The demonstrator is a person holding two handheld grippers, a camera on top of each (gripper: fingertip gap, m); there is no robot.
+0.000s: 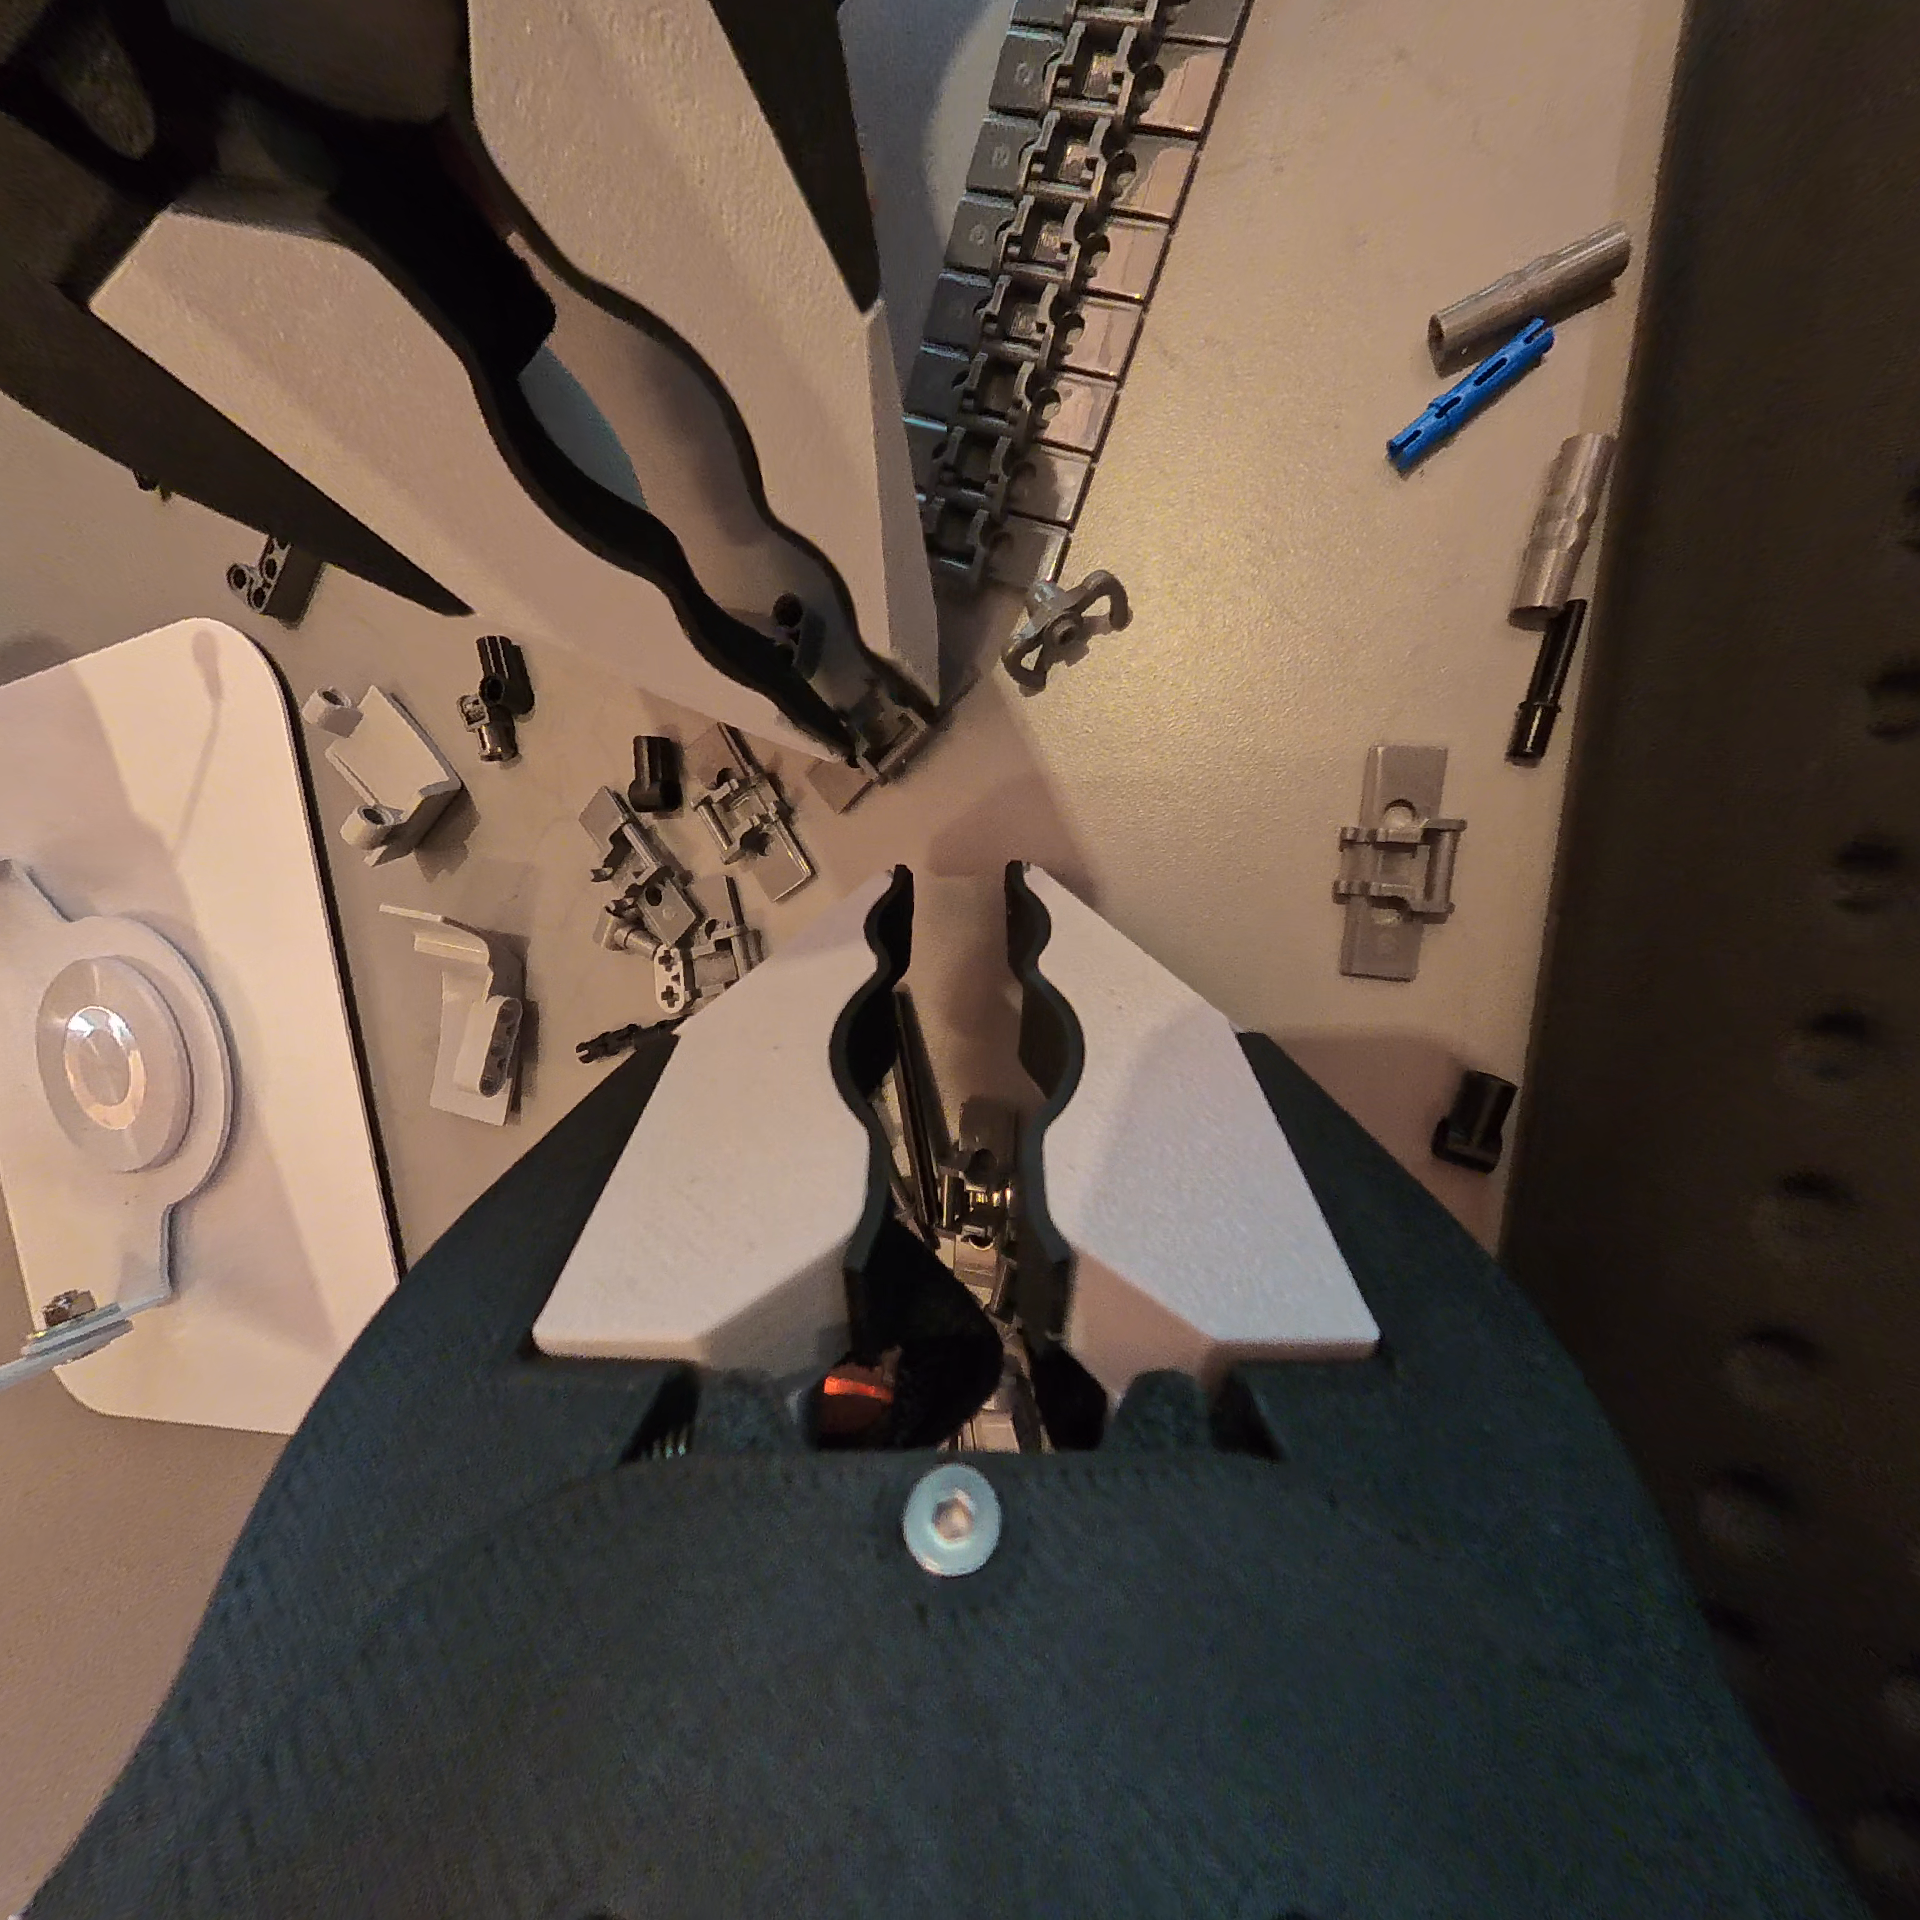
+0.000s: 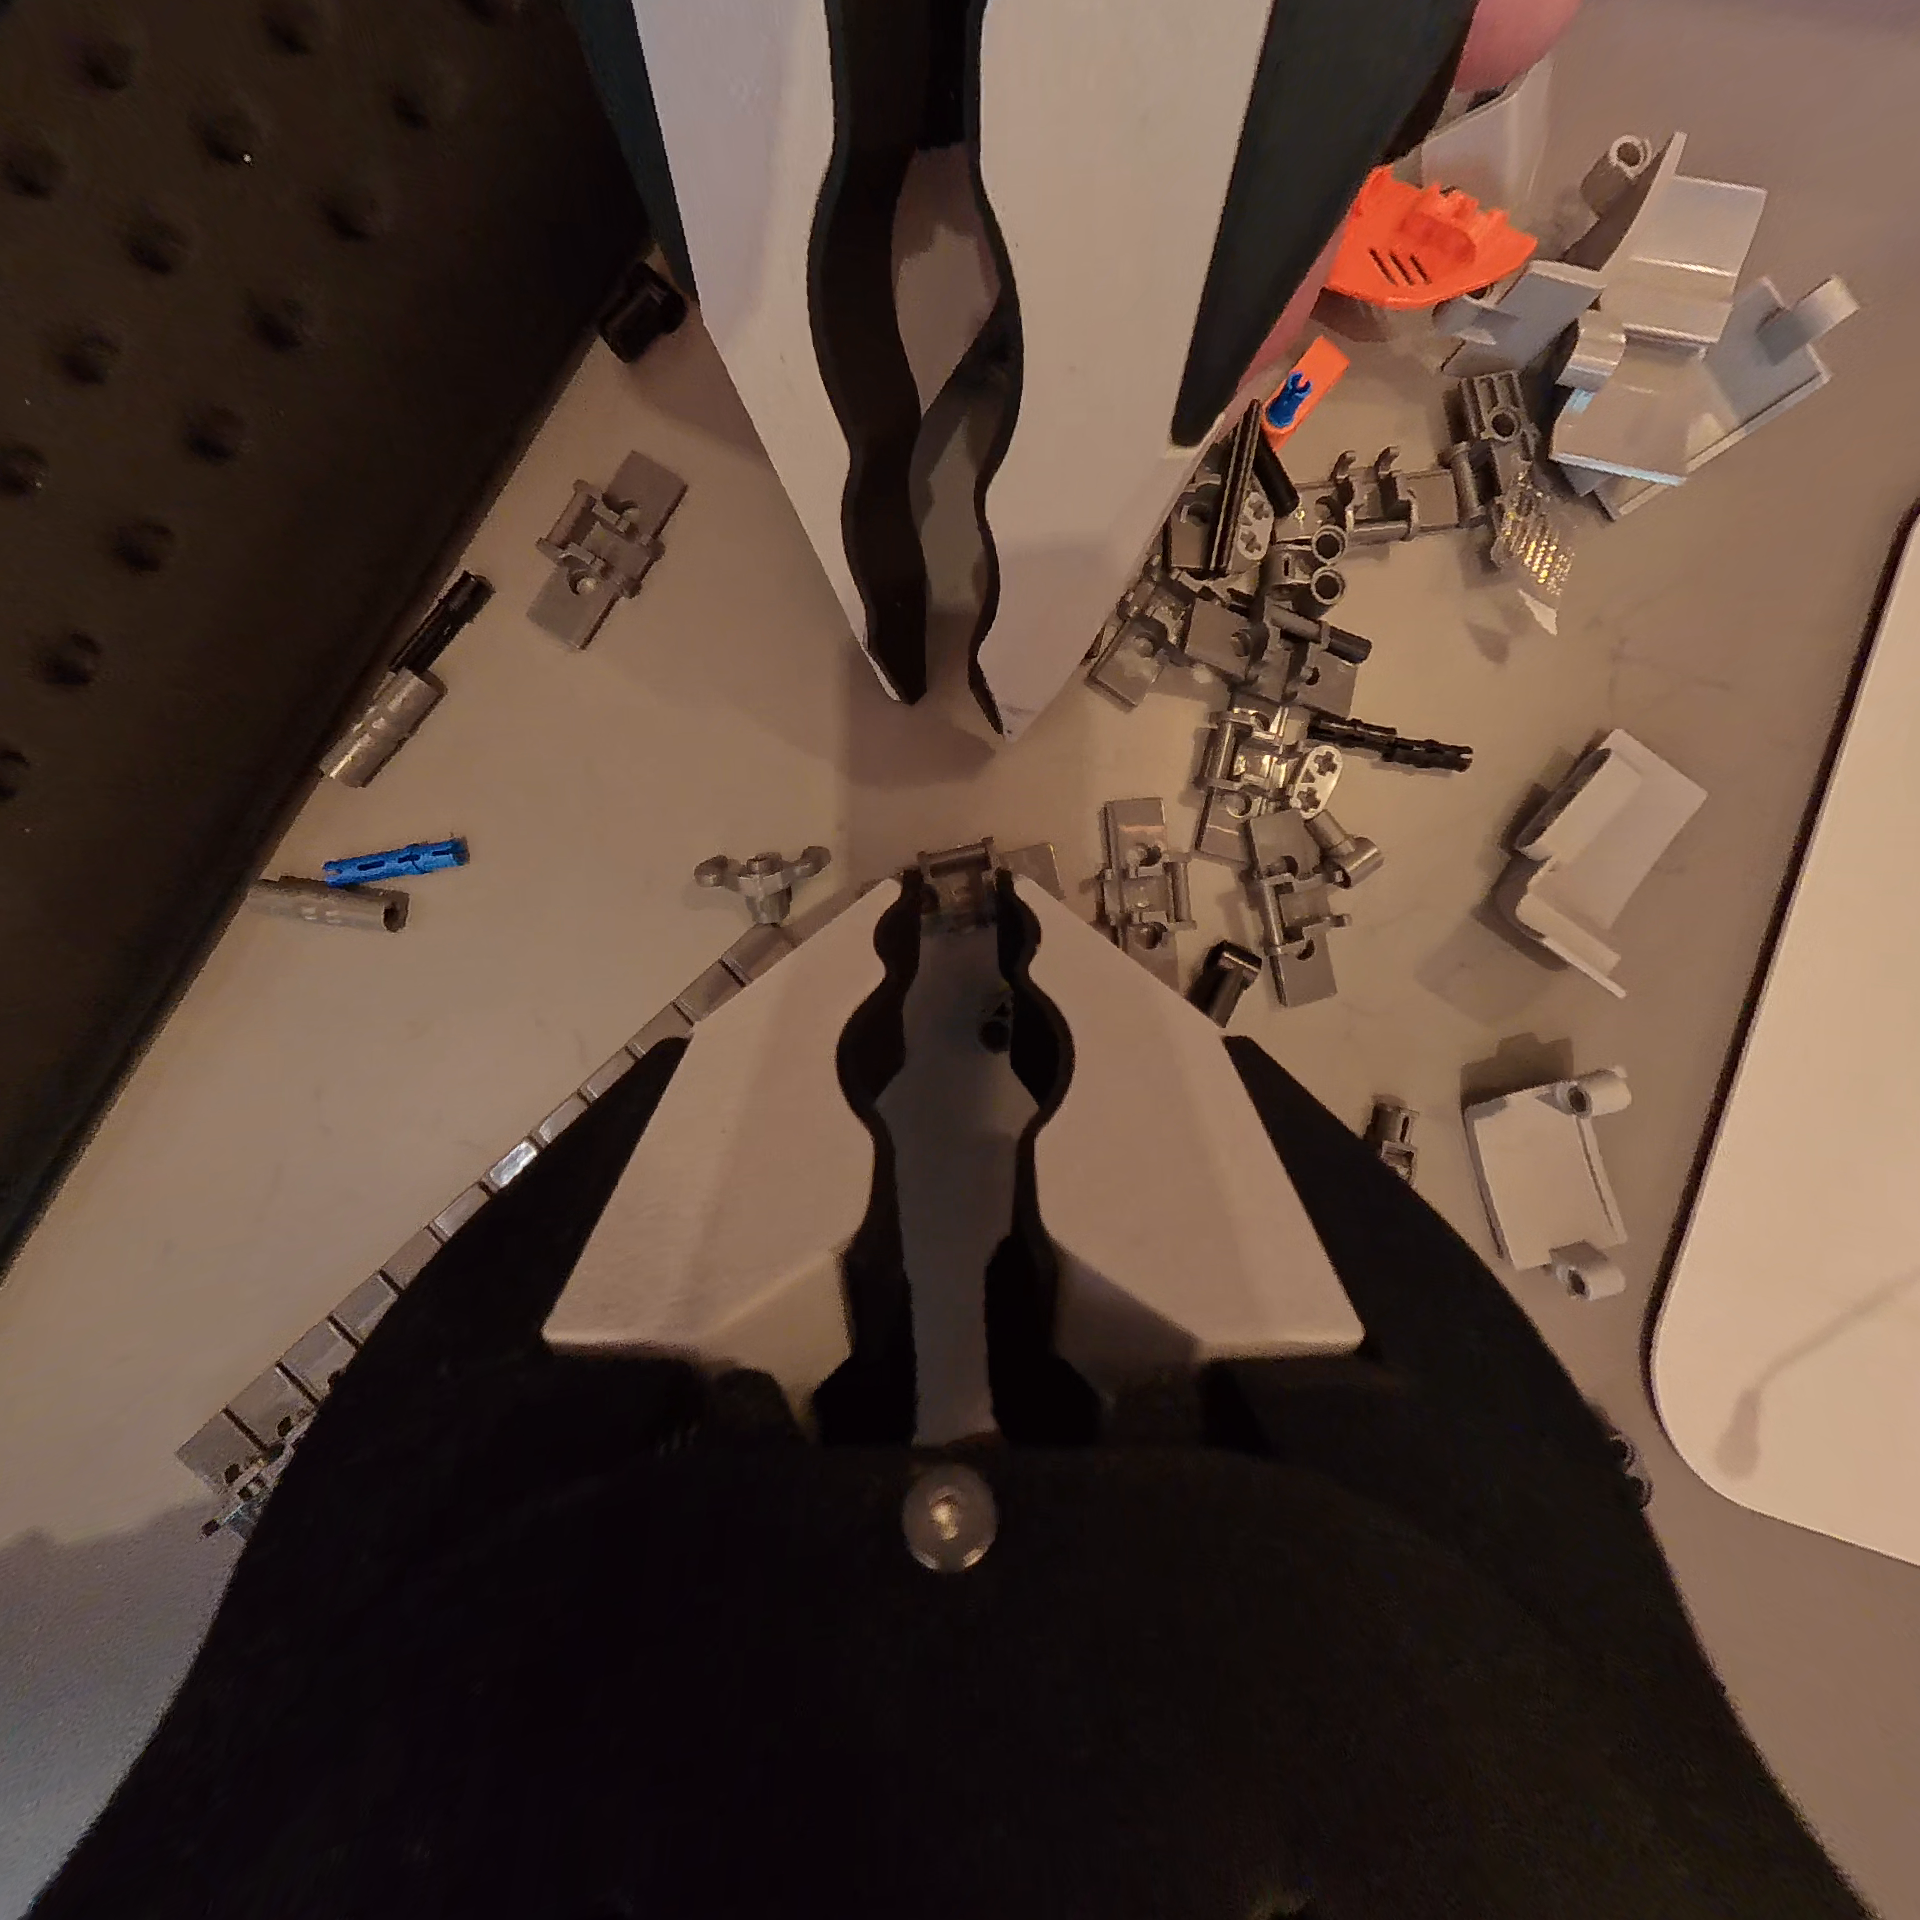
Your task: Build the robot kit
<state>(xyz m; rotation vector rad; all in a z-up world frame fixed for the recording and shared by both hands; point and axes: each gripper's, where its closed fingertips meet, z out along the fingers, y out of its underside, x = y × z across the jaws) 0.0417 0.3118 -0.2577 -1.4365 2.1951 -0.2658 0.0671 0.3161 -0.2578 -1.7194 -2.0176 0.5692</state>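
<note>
1. Where the beige table (image 2: 644, 790) runs out toward 9 o'clock in your right wrist view, a dark studded mat (image 2: 208, 364) borders it; a white board (image 2: 1818, 1039) with rounded corners lies at 3 o'clock.
2. Your right gripper (image 2: 961, 896) has its tips pinched together on a grey track link (image 2: 958, 883). That link sits at the end of the long grey track chain (image 2: 499, 1164), which trails off toward 7 o'clock along the table.
3. Your left gripper (image 1: 956, 883) has its tips apart, with table showing in the gap and nothing between them. It points at the other gripper from 12 o'clock in the right wrist view, close but not touching.
4. A loose heap of grey links and black pins (image 2: 1257, 707) lies at 2 o'clock of the held link, near it.
5. Pale grey curved panels (image 2: 1600, 852) rest between the heap and the white board; an orange part (image 2: 1423, 244) sits at 1 o'clock.
6. A single grey link (image 2: 608, 545) lies at 10 o'clock, apart from the chain.
7. A blue pin (image 2: 400, 857) lies at 9 o'clock, just beside a grey tube (image 2: 327, 902).
8. A small grey winged piece (image 2: 764, 871) sits just left of the held link.
</note>
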